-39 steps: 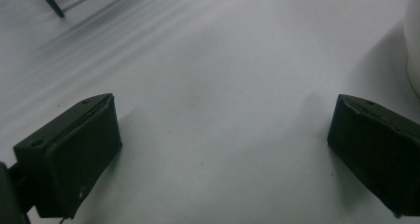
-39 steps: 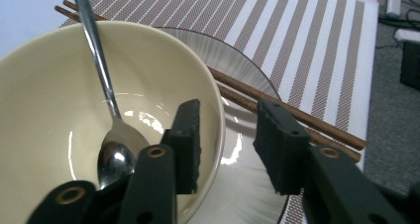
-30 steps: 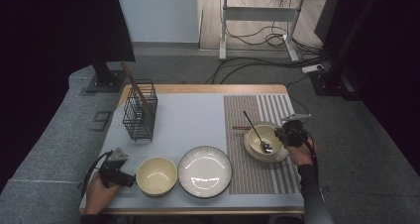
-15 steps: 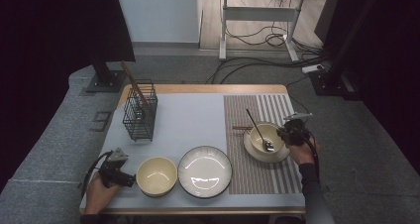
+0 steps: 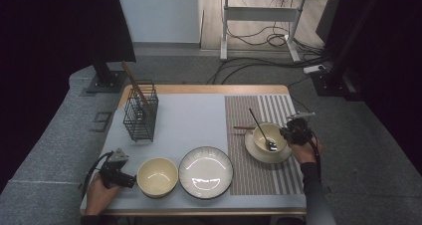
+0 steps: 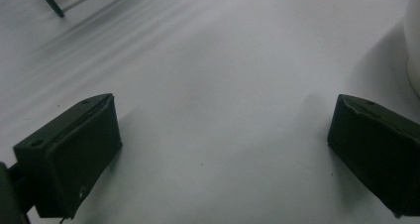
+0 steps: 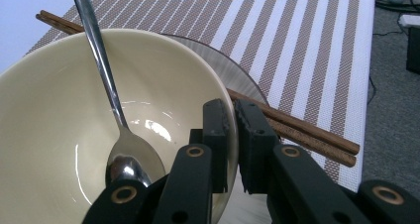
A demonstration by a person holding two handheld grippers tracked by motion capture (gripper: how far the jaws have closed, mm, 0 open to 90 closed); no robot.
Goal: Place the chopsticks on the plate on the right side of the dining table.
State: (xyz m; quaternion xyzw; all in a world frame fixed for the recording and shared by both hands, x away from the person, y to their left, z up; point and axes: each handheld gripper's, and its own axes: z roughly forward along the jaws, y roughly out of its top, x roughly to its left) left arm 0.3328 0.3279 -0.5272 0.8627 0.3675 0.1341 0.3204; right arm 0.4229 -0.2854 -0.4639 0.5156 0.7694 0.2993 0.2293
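Observation:
On the striped placemat [image 5: 259, 175] a cream bowl [image 5: 264, 135] stands on a small plate [image 5: 283, 156], with a metal spoon [image 5: 260, 127] leaning inside. My right gripper [image 5: 287, 134] is shut on the bowl's right rim; in the right gripper view its jaws [image 7: 233, 110] pinch the rim of the bowl [image 7: 64, 100] beside the spoon [image 7: 99, 60]. Brown chopsticks [image 7: 307, 135] lie under the plate's far edge. My left gripper [image 5: 130, 181] rests at the front left, open over the grey mat [image 6: 223, 130], just left of a second cream bowl [image 5: 158, 176].
A large white plate [image 5: 205, 171] sits at the front centre between the two bowls. A black wire rack [image 5: 141, 110] with sticks in it stands at the back left of the grey mat. The table's edges are close to both hands.

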